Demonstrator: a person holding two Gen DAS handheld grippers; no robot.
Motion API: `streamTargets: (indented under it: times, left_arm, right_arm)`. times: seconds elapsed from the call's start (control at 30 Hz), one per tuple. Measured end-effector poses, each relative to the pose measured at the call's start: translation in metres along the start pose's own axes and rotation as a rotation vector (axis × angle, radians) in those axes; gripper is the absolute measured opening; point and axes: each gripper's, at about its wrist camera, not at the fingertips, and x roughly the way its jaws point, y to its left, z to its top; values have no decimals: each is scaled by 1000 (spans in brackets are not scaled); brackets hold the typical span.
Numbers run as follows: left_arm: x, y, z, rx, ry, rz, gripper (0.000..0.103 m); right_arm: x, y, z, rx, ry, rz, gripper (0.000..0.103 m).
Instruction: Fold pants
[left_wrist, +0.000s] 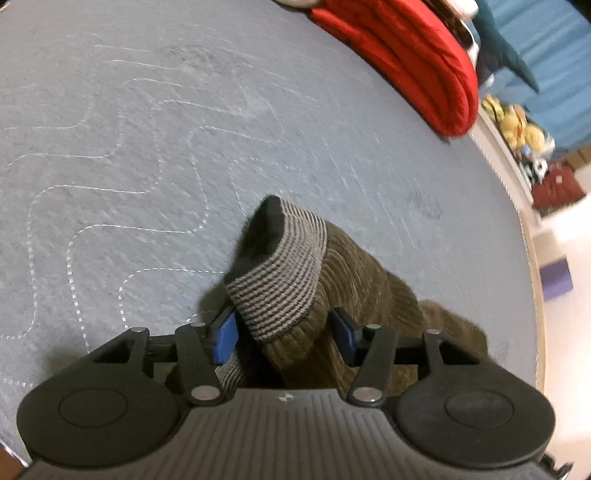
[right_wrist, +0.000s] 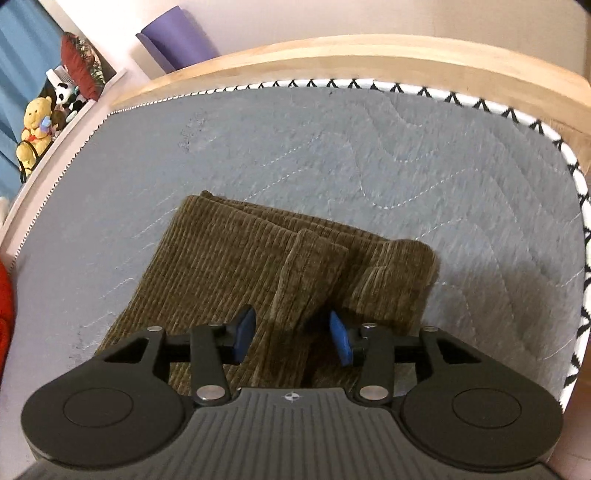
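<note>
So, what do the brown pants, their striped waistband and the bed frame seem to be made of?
Pants: soft corduroy or chenille by the look, matte, with fine raised ribs. Striped waistband: probably elastic rib knit, with thin grey and black lines. Bed frame: light wood, smooth, perhaps varnished, since faint grain shows.

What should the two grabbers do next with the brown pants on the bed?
Probably lift both away. The left gripper and right gripper stand open, pads apart from the cloth. The brown pants already lie doubled on the grey mattress, so then smooth or fold again.
</note>
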Motion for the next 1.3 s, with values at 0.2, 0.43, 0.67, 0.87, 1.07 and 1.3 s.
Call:
streamTargets:
  times: [0.2, 0.43, 0.67, 0.87, 1.07, 1.3]
  left_arm:
    - [-15, -23, -8, 161, -82, 59, 26]
    - [-78, -26, -21, 157, -213, 20, 21]
    - [-84, -11, -40, 264, -102, 56, 22]
    - [-74, -11, -47, 363, -77, 195, 54]
    - [-115, -38, -48, 438, -346, 200, 59]
    - [-46, -69, -77, 625, -53, 125, 34]
  right_arm:
    - [-1, -7, 6, -3, -21, -57, 15]
    - [-48, -9, 17, 26, -143, 39, 9]
    - [-64, -22, 20, 55, -114, -58, 8]
    - [-18, -27, 5, -70, 40, -202, 18]
    - [-57, -17, 14, -48, -234, -276, 32]
    - [-46, 24, -8, -248, -152, -19, 34]
